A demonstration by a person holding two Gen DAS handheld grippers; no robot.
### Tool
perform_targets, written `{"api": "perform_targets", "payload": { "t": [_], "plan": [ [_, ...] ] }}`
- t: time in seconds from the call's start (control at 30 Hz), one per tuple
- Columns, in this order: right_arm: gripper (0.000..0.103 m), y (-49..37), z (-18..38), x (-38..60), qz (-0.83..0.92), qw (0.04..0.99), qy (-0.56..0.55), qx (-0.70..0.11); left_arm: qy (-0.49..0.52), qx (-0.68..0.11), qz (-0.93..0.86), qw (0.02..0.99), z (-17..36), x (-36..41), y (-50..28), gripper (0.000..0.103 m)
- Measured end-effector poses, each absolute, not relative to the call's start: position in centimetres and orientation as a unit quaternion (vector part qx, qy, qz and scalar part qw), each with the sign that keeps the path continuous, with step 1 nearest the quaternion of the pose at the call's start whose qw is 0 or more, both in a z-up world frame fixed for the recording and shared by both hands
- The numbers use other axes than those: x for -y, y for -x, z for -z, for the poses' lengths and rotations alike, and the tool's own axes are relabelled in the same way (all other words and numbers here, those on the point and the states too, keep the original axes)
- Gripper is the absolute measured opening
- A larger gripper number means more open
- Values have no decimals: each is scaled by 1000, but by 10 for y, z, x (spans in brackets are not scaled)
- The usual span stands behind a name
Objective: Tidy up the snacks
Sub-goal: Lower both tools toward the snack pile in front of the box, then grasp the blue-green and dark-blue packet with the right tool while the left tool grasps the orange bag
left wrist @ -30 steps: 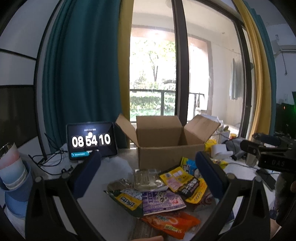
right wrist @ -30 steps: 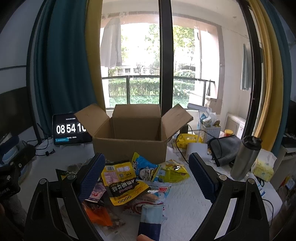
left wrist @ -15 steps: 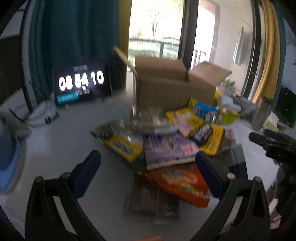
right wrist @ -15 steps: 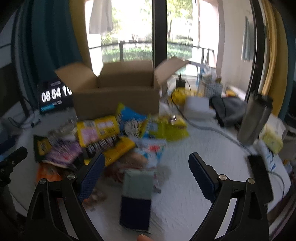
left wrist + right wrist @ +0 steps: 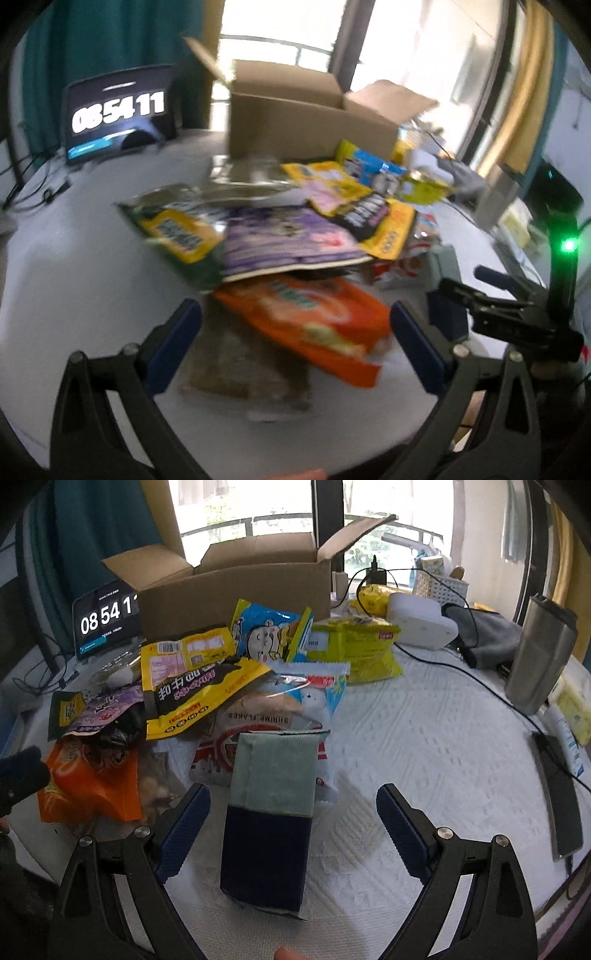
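Both claws hang wide apart over the snack heap, gripping nothing.

The right claw (image 5: 291, 825) straddles a teal-and-navy packet (image 5: 271, 812) lying flat on the white table (image 5: 443, 760), its top end resting on the shrimp flakes bag (image 5: 277, 716). The left claw (image 5: 295, 345) sits over the orange bag (image 5: 314, 317) at the pile's near edge. The open cardboard box (image 5: 236, 587) stands just behind the pile, beside the clock display (image 5: 107, 618).
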State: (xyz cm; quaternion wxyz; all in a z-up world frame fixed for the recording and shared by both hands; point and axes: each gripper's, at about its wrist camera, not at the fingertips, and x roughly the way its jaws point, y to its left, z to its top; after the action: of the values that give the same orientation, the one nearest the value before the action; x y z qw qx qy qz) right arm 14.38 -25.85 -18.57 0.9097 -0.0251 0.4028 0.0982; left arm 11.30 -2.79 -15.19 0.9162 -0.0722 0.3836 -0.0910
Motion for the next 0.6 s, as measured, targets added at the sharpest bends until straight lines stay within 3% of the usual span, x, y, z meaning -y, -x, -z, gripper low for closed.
{"api": "perform_targets", "payload": {
  "t": [0.17, 0.3, 0.33, 0.47, 0.53, 0.6],
  "plan": [
    [94, -145, 193, 259, -108, 906, 12, -410, 111, -413, 105, 898, 158, 36, -130, 102],
    [85, -147, 195, 257, -124, 904, 12, -409, 139, -434, 84, 886, 167, 32, -144, 101],
    [84, -147, 196, 255, -126, 904, 14, -409, 143, -443, 82, 881, 171, 31, -146, 96],
    [69, -150, 201, 253, -135, 901, 19, -411, 138, -456, 68, 877, 176, 32, -151, 90],
    [62, -152, 205, 254, -138, 899, 19, -415, 142, -453, 68, 877, 175, 31, -152, 71],
    [56, -152, 205, 253, -147, 899, 19, -412, 150, -453, 76, 875, 174, 29, -153, 65]
  ]
}}
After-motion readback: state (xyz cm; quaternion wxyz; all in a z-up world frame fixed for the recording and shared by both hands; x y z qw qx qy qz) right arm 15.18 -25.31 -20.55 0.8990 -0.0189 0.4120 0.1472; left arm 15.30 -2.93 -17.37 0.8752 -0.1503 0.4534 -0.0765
